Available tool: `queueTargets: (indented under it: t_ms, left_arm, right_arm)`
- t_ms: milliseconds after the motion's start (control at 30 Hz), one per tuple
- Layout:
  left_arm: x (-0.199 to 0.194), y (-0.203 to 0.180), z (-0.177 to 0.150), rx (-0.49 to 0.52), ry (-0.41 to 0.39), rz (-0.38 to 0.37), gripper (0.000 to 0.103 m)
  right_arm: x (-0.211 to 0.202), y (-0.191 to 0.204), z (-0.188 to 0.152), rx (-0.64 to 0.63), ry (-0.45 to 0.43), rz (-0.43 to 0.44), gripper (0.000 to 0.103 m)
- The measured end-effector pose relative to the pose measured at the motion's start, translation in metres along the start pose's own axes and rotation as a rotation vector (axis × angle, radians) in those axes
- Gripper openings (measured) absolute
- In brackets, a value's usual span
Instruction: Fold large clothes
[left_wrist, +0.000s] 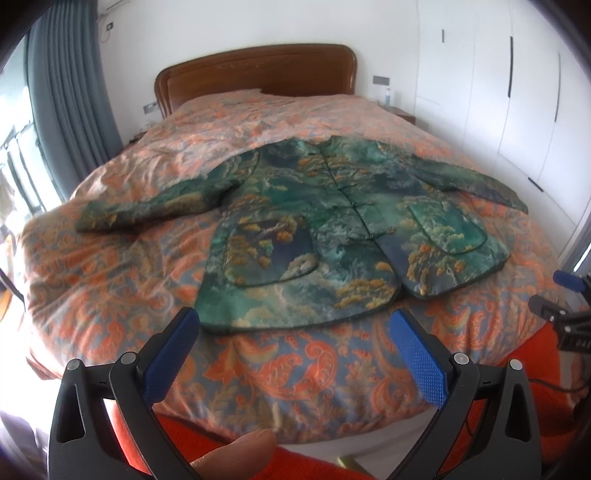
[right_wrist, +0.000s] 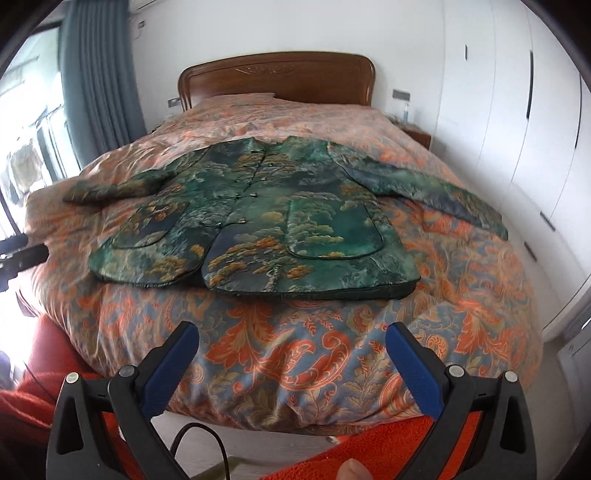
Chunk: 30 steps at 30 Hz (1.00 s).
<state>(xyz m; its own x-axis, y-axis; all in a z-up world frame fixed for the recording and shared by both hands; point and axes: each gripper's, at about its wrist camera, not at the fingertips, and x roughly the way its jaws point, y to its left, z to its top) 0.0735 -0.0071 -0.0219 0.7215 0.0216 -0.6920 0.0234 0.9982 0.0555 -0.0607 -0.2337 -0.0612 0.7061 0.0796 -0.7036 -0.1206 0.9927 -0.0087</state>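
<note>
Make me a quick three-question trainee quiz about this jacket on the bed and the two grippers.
1. True or false: the green jacket is already folded in half.
2. Is the left gripper: A) open, B) clamped on a sleeve?
3. On what does the jacket lie?

Key:
1. False; it lies flat, front up, both sleeves spread.
2. A; the right gripper is open too, its blue fingers clear of the cloth.
3. The orange patterned bedspread.

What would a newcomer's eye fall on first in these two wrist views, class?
First, the green jacket with golden trees, spread flat and buttoned, sleeves out, on the near half of the orange paisley bedspread. Next, the blue-padded left gripper and right gripper, both open and empty, short of the jacket's hem. Behind stands a wooden headboard.
</note>
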Motion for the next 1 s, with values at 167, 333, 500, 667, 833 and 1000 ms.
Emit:
queueTargets:
  t_ms: [167, 333, 500, 667, 833, 1000]
  left_arm:
    - [0.004, -0.016, 0.009, 0.004, -0.016, -0.036, 0.103]
    - [0.012, -0.027, 0.006, 0.013, 0.007, -0.051, 0.103]
    - [0.021, -0.026, 0.005, -0.004, 0.048, -0.031, 0.103]
    - [0.021, -0.022, 0.006, -0.019, 0.051, -0.005, 0.103]
    - [0.026, -0.018, 0.006, -0.032, 0.066, 0.016, 0.103]
    - [0.04, -0.017, 0.008, -0.047, 0.106, 0.011, 0.103]
  right_arm:
    - [0.014, -0.023, 0.016, -0.028, 0.017, -0.119, 0.103]
    - [0.015, -0.052, 0.036, -0.016, -0.066, -0.148, 0.103]
    - [0.03, -0.099, 0.064, 0.035, -0.165, -0.167, 0.103]
    - [0.078, -0.183, 0.094, 0.252, -0.217, -0.19, 0.103]
    - [0.131, -0.288, 0.108, 0.53, -0.188, -0.181, 0.103]
    - [0.165, -0.377, 0.092, 0.92, -0.179, -0.048, 0.103]
